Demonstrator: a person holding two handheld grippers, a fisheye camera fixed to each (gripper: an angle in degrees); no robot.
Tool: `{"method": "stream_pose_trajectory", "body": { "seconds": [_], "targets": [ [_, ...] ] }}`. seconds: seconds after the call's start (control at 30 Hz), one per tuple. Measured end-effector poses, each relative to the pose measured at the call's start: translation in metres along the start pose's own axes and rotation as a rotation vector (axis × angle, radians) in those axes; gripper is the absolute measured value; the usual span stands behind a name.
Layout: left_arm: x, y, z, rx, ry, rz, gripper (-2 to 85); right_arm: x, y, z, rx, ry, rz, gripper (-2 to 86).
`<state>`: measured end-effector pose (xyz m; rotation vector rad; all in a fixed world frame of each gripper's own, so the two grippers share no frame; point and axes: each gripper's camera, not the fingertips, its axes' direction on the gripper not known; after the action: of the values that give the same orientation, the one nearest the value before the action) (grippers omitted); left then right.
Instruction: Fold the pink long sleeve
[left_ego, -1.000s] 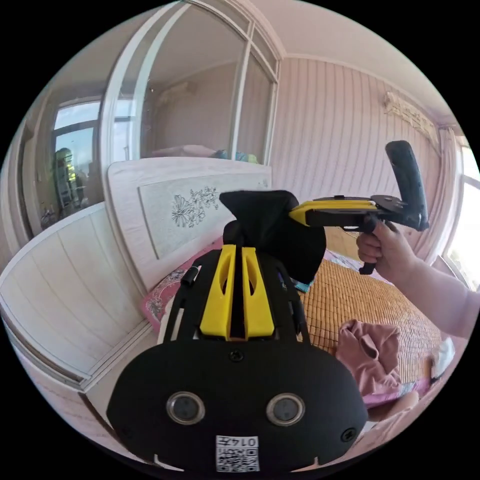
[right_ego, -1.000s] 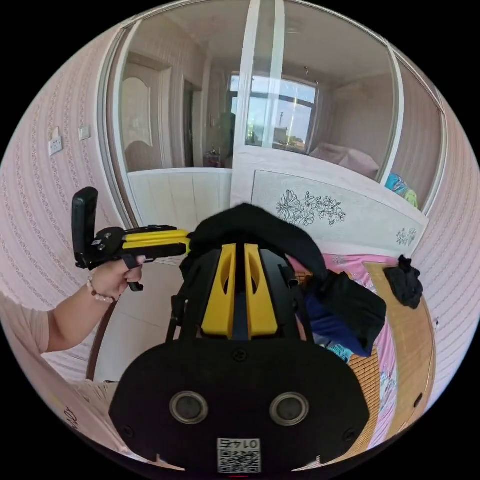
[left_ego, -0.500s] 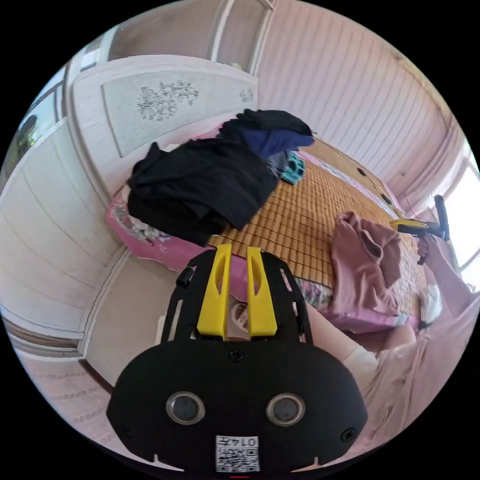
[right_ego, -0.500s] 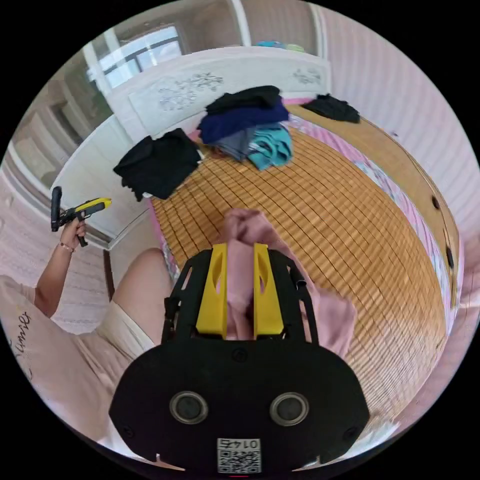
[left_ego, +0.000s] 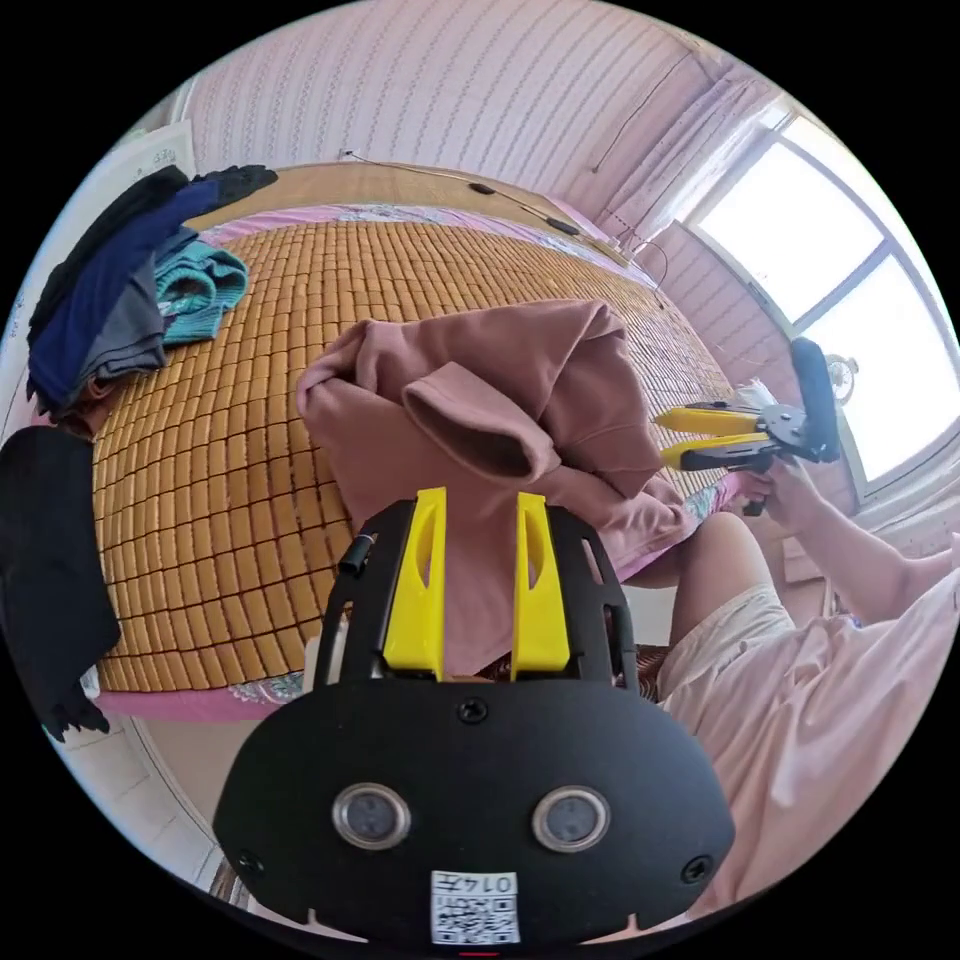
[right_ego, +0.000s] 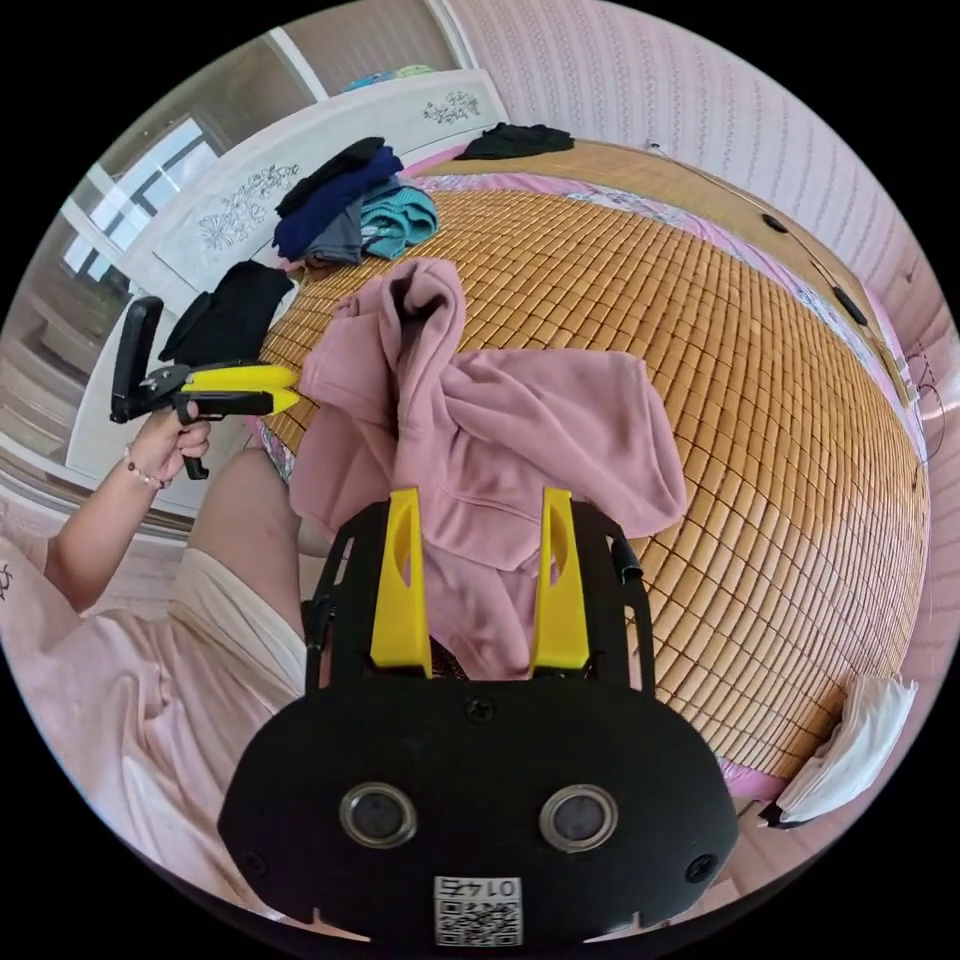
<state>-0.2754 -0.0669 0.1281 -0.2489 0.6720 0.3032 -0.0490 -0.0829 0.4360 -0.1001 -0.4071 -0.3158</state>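
- Sweater (left_ego: 500, 400) first, from the left gripper view: the pink long sleeve lies in a bunched heap on the bamboo mat (left_ego: 250, 450) at the near edge of the bed, part of it spilling over that edge toward the person's knee.
- One cuff or sleeve opening stands up from the middle of the heap, and the layers under it are crossed, so nothing is flat yet.
- Left gripper (left_ego: 478, 500) has its yellow jaws apart with pink cloth showing between them; they look released, pressing on nothing.
- Right gripper (left_ego: 690, 440) shows near the bed's edge beside the heap, its jaws parted and empty.
- A pile of dark and teal clothes (left_ego: 110, 290) sits at the far corner, well apart from the sweater.

- Sweater (right_ego: 500, 430) again in the right gripper view: a sleeve rises toward the mat's middle, and the body spreads toward the near edge.
- Right gripper (right_ego: 480, 505) hangs over the heap with jaws wide, nothing caught.
- Left gripper (right_ego: 285, 390) is beside the sweater at the bed's edge, jaws slightly parted and empty.

- My judgement: the step is to spread the heap before any fold.
- Each claw should pinch a single layer at a shoulder or hem corner, not a bunched wad.
- Lift, draw the corners apart, and lay the cloth further onto the mat, away from the edge.
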Motion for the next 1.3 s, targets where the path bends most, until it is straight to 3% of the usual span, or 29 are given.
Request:
{"method": "stream_pose_trajectory", "body": {
  "seconds": [0.07,0.17,0.3,0.4,0.53,0.7,0.83,1.0,1.17,1.3],
  "targets": [
    [0.023,-0.010,0.022,-0.044,-0.034,0.049,10.9,0.011,-0.006,0.011,-0.046,-0.009,0.033,6.2],
    [0.034,-0.027,0.070,-0.139,-0.092,0.037,12.0,0.037,0.000,-0.021,0.073,-0.122,0.087,0.0],
    [0.028,-0.033,0.085,-0.144,-0.072,-0.036,11.8,0.064,0.027,-0.071,0.165,-0.039,0.080,0.8],
    [0.038,-0.022,0.053,-0.064,-0.084,-0.006,10.8,0.089,0.054,-0.078,0.115,0.050,0.113,10.0],
    [0.057,-0.020,0.011,0.056,-0.212,0.106,10.3,0.138,0.068,-0.050,0.016,-0.133,0.298,16.4],
    [0.041,-0.059,0.023,0.083,-0.365,0.103,13.2,0.166,0.065,-0.041,0.056,-0.337,0.508,7.8],
    [0.004,-0.086,0.091,-0.153,-0.254,0.031,13.4,0.165,0.074,-0.094,0.203,-0.369,0.450,2.5],
    [0.004,-0.087,0.113,-0.214,-0.131,0.124,6.1,0.168,0.098,-0.193,0.418,-0.481,0.309,1.3],
    [0.030,-0.093,0.076,-0.081,-0.074,0.221,4.1,0.185,0.077,-0.282,0.577,-0.386,0.237,1.5],
    [0.006,-0.130,0.046,0.033,-0.012,0.108,4.8,0.229,0.020,-0.287,0.546,-0.235,0.364,2.9]
  ]
}}
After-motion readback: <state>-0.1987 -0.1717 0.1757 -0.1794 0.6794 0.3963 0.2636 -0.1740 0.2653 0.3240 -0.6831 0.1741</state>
